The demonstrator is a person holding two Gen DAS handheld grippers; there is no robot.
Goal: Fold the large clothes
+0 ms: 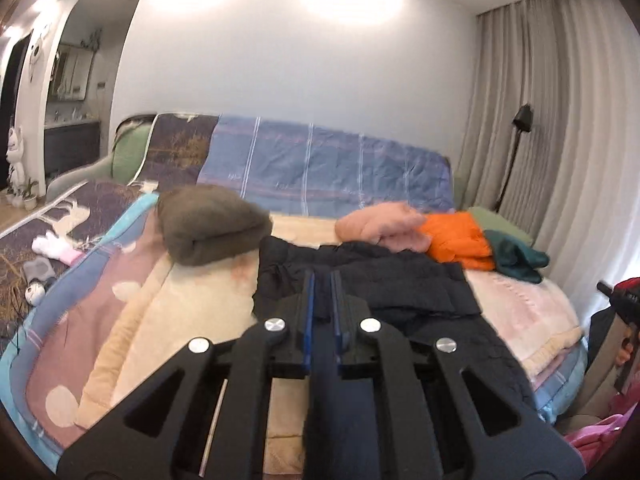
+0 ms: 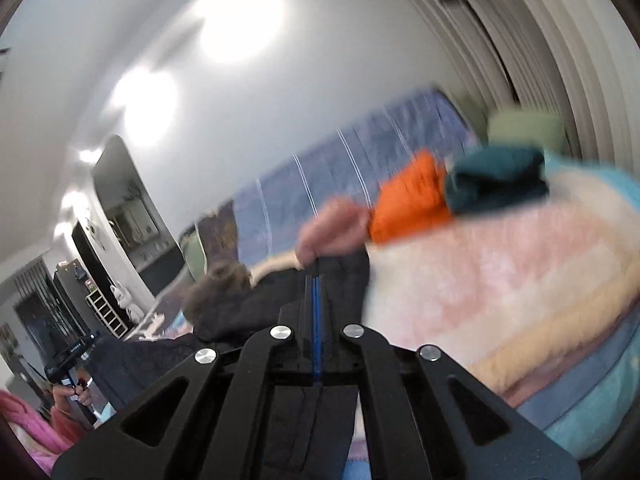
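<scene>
Your left gripper (image 1: 323,280) pinches the near edge of the dark garment (image 1: 360,280), which lies on the bed (image 1: 192,304) between the rolled olive bundle (image 1: 208,228) and the orange bundle (image 1: 456,240); bare blanket flanks the garment on both sides. Your right gripper (image 2: 315,284), tilted and blurred, shows its blades pressed nearly together on the garment's other edge.

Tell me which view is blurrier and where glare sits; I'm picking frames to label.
Right wrist view: smeared by motion, orange garment and teal one soft-edged, wall blown out by light patches. Left wrist view: mostly sharp, dark garment readable, glare high on wall, fisheye bending the curtain.
</scene>
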